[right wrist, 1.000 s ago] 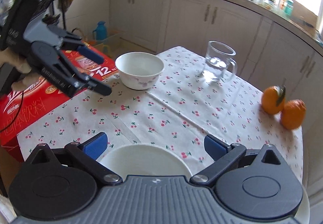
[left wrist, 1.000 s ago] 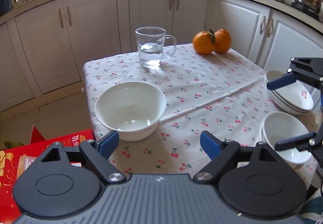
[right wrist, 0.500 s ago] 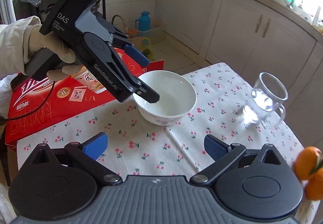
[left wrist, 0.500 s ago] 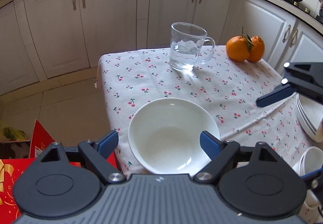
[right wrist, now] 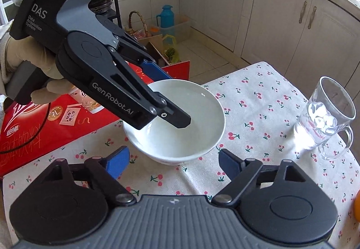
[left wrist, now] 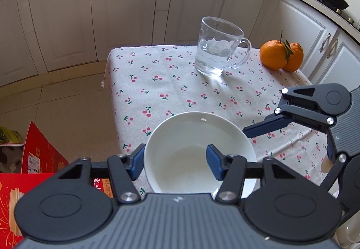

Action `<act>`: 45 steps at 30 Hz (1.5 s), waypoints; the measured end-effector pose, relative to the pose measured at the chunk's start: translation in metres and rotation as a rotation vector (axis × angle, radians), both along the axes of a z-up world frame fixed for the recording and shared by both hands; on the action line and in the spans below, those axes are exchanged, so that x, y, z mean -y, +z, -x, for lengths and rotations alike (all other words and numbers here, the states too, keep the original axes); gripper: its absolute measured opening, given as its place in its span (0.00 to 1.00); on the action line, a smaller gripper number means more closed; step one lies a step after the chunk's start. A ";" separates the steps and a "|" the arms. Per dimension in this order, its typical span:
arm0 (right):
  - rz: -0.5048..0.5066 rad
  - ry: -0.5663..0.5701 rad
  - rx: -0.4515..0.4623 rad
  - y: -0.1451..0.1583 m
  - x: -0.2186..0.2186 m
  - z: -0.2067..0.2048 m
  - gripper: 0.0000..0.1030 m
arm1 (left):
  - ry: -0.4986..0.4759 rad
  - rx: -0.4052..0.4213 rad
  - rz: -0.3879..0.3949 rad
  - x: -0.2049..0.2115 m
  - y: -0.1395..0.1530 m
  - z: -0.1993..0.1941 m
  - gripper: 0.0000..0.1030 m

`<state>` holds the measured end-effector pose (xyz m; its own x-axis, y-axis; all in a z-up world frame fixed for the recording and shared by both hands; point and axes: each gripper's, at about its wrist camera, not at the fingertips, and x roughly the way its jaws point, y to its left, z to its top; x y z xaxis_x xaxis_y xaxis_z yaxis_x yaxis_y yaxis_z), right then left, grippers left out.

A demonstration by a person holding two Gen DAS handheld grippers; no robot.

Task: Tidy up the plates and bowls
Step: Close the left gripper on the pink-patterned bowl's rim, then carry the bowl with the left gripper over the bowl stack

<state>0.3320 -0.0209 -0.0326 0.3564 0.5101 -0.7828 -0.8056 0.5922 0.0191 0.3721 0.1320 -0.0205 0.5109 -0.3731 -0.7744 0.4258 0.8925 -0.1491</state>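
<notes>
A white bowl [left wrist: 193, 136] stands near the corner of the table with the cherry-print cloth [left wrist: 180, 82]; it also shows in the right wrist view [right wrist: 193, 130]. My left gripper [left wrist: 175, 164] is open and straddles the bowl's near rim, one finger outside and one inside, jaws still apart. In the right wrist view the left gripper [right wrist: 171, 100] reaches down onto the bowl. My right gripper [right wrist: 173, 164] is open and empty, just in front of the bowl. It shows at the right of the left wrist view [left wrist: 265, 127].
A glass mug of water [left wrist: 218, 46] and two oranges [left wrist: 281, 55] stand at the far side of the table. A red carton [right wrist: 51, 118] lies on the floor beside the table. White kitchen cabinets [left wrist: 112, 6] surround it.
My left gripper has moved down onto the bowl and narrowed, its fingers now astride the rim. My right gripper has moved left from the other dishes to the bowl.
</notes>
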 end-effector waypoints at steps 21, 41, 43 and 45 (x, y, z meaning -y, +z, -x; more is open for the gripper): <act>-0.017 0.000 -0.003 -0.004 -0.002 -0.006 0.79 | -0.003 -0.080 0.000 -0.001 -0.007 -0.016 0.41; -0.015 -0.029 0.009 0.034 0.031 0.041 0.79 | -0.064 -0.024 0.027 0.031 0.032 0.032 0.40; -0.017 -0.037 0.009 0.040 0.036 0.049 0.79 | -0.074 -0.015 0.025 0.037 0.038 0.040 0.40; -0.015 -0.045 0.014 0.045 0.040 0.058 0.79 | -0.084 -0.007 0.027 0.042 0.044 0.049 0.41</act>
